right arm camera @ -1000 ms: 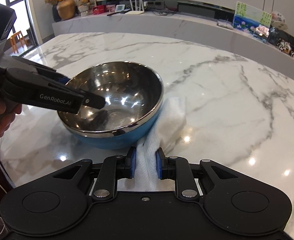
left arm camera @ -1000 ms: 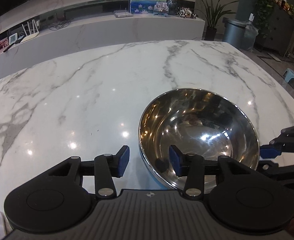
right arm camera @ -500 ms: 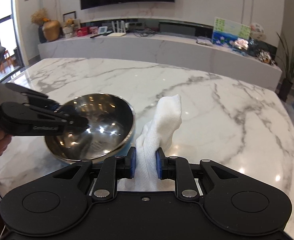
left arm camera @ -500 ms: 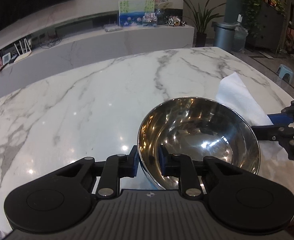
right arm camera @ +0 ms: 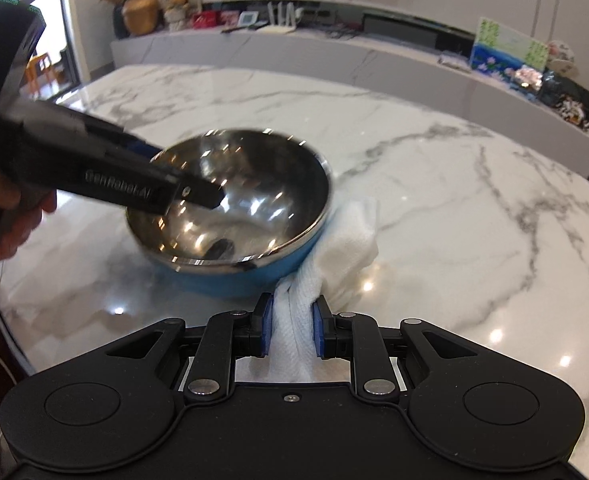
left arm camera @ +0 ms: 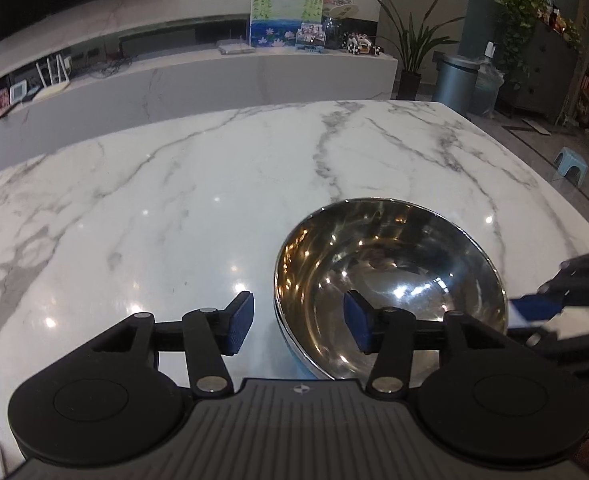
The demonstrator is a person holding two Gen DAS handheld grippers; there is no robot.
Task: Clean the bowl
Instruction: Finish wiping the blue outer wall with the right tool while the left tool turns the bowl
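Observation:
A steel bowl point(left arm camera: 390, 280) with a blue outside point(right arm camera: 230, 216) stands on the marble table. My left gripper point(left arm camera: 298, 324) is open, its jaws on either side of the bowl's near-left rim, one finger inside and one outside. It also shows in the right wrist view point(right arm camera: 198, 196), reaching over the bowl's left rim. My right gripper point(right arm camera: 292, 330) is shut on a white cloth point(right arm camera: 334, 248) that lies on the table against the bowl's right side. The right gripper's fingers point(left arm camera: 534, 306) show at the right edge of the left wrist view.
The marble table point(left arm camera: 214, 200) ends close behind the bowl on the right and near me. A long marble counter point(right arm camera: 334, 52) with routers, pictures and ornaments runs behind it. A bin point(left arm camera: 454, 80), plants and a small stool point(left arm camera: 570, 160) stand on the floor to the right.
My left gripper has opened off the bowl's rim, which it gripped half a second ago. The bowl is back down on the table, and the right gripper has lowered the cloth beside it.

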